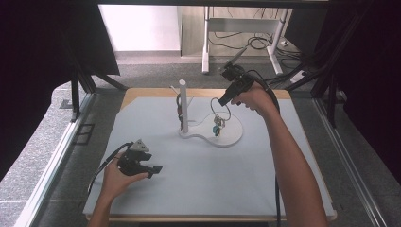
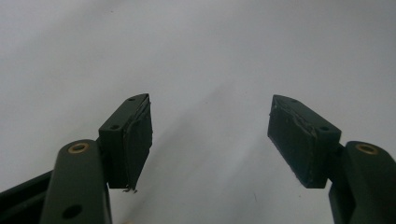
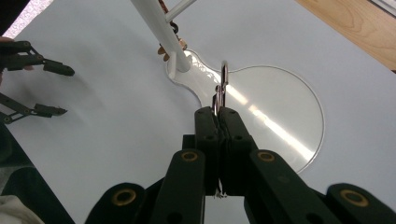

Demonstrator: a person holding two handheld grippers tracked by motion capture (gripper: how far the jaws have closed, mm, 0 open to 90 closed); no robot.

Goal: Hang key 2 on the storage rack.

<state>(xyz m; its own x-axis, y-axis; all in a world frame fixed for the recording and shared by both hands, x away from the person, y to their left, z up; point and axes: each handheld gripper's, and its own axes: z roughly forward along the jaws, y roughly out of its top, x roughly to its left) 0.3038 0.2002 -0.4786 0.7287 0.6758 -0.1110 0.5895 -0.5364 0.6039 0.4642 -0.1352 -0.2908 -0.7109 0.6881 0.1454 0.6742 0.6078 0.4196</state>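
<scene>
My right gripper point(image 1: 221, 100) hovers over the round part of a white stand's base point(image 1: 232, 136). It is shut on a metal key ring point(image 1: 223, 111), and a small bunch of keys with a teal tag point(image 1: 217, 126) hangs from the ring just above the base. In the right gripper view the jaws are pressed together point(image 3: 218, 112) with the ring point(image 3: 224, 77) sticking out in front of them. My left gripper point(image 1: 154, 169) rests low on the mat at the front left. Its jaws are spread wide point(image 2: 210, 135) with nothing between them.
The stand's white post point(image 1: 183, 105) rises left of the keys, with a dark strap-like item point(image 1: 179, 109) hanging on its side peg. A pale blue mat point(image 1: 198, 179) covers the wooden table. The left gripper point(image 3: 46, 88) also shows at the left in the right gripper view.
</scene>
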